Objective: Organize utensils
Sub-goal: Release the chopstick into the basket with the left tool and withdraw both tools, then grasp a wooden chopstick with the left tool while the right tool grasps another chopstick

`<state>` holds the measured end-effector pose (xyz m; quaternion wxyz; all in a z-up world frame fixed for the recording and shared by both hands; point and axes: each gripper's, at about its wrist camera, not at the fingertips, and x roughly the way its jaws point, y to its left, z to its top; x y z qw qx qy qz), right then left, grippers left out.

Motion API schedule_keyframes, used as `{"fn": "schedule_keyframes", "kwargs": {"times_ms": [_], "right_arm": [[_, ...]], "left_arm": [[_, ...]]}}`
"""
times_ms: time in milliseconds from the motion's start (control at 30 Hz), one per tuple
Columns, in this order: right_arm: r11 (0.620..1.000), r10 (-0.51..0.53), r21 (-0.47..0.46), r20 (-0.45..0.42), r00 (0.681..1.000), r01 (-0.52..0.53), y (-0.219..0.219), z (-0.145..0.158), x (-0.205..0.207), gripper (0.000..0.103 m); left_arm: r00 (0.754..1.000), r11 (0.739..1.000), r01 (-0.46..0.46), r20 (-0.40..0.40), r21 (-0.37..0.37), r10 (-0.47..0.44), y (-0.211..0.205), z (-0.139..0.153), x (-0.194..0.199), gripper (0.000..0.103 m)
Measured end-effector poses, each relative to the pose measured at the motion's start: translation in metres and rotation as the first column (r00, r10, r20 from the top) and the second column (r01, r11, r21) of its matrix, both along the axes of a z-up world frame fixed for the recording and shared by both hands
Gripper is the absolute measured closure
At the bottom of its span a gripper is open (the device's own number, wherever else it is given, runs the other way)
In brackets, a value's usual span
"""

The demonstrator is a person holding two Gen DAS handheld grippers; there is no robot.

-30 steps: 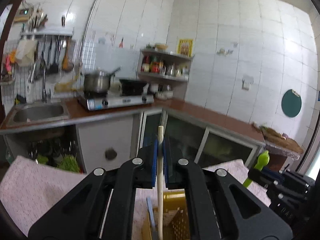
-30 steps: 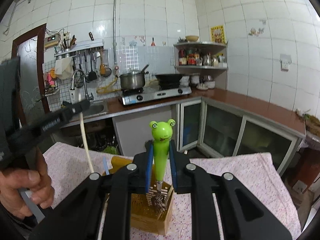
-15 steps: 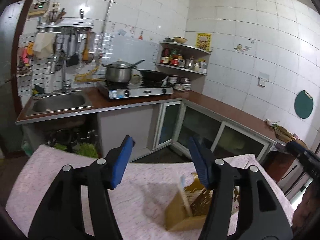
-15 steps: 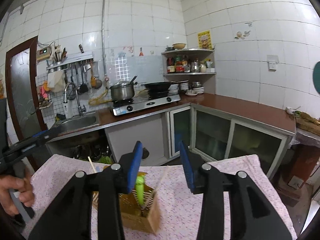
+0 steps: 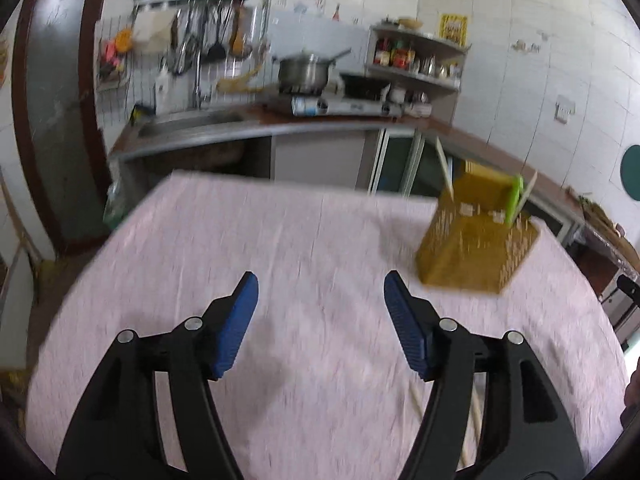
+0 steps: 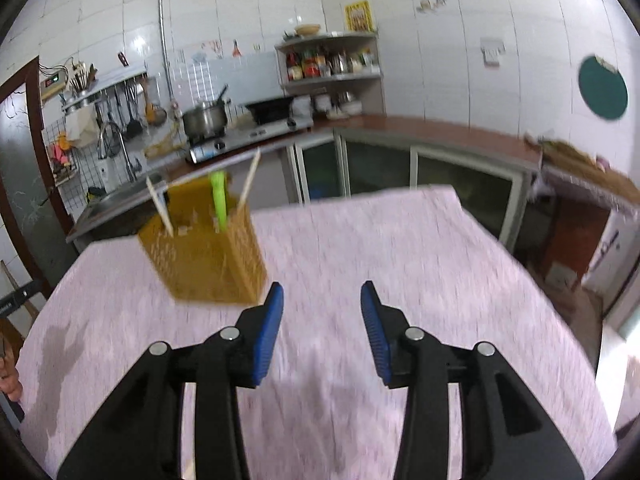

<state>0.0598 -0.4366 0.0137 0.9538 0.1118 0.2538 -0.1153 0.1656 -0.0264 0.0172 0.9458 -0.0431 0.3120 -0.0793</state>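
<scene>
Pink tablecloth, yellow utensil holder, tiled kitchen behind, both grippers' fingers wide, holding nothing

Bright, even light; motion blur; fisheye-curved, dark-vignetted edges.

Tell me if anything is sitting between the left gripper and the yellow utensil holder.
Nothing visible does. The left gripper is open over bare pink tablecloth, and the yellow utensil holder stands ahead to its right, with only cloth between them. Motion blur could hide something small.
</scene>
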Motion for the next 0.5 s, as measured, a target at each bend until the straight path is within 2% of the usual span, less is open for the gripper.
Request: {"fn": "schedule_keyframes", "kwargs": {"times_ms": [233,500], "right_arm": [[0.999,0.036,0.021,-0.101,0.994,-0.034,0.031,-0.045,-0.034,0.063],[0.995,0.102,0.020,-0.125,0.987,-0.100,0.066,-0.054,-0.037,0.063]], "left_arm": [[0.992,0.998,0.047,-0.119,-0.036,-0.051,-0.009,-0.044,-0.045,0.039],[0.979,0.995,0.089,-0.183,-0.034,-0.094,-0.033,-0.063,-0.050,0.040]]}}
